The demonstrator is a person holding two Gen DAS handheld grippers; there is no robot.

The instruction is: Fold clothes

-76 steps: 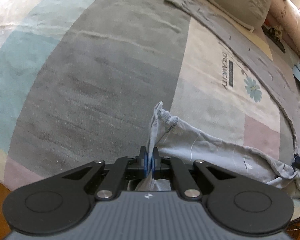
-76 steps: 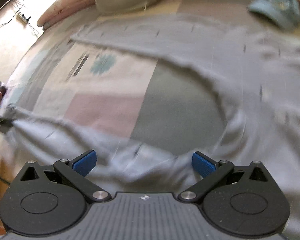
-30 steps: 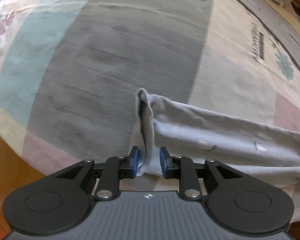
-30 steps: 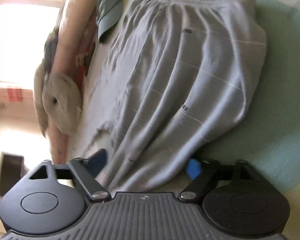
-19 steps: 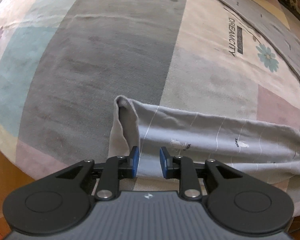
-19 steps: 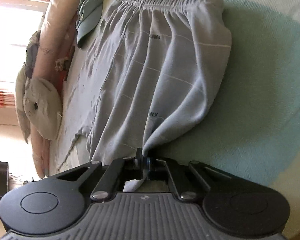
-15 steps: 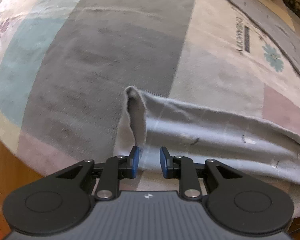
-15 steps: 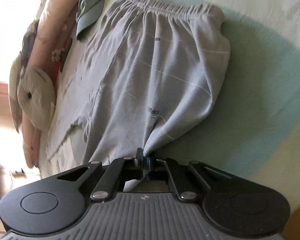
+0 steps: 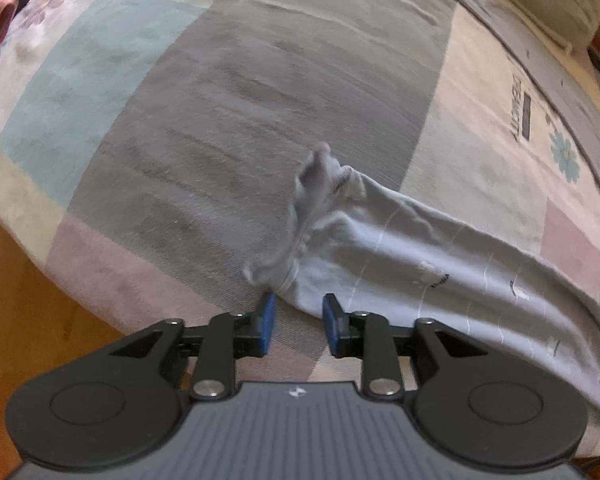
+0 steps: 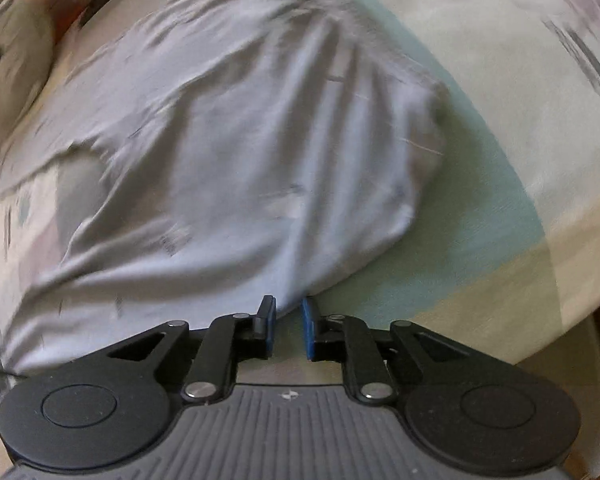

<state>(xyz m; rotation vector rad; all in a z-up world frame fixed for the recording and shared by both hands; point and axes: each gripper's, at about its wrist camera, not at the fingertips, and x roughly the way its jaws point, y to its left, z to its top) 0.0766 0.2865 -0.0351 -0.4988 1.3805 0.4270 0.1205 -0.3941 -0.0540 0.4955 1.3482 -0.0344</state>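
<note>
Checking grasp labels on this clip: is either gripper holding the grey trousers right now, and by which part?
Neither. The left gripper is open just short of the trousers' leg cuff; the right gripper is open at the cloth's edge.

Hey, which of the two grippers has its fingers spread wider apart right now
The left gripper. Its blue pads show a wider gap, just short of the grey trousers' cuff; the right gripper is open more narrowly.

Ahead of the gripper, pale grey trousers with thin white lines, perhaps; patchwork blanket grey, blue, pink.
</note>
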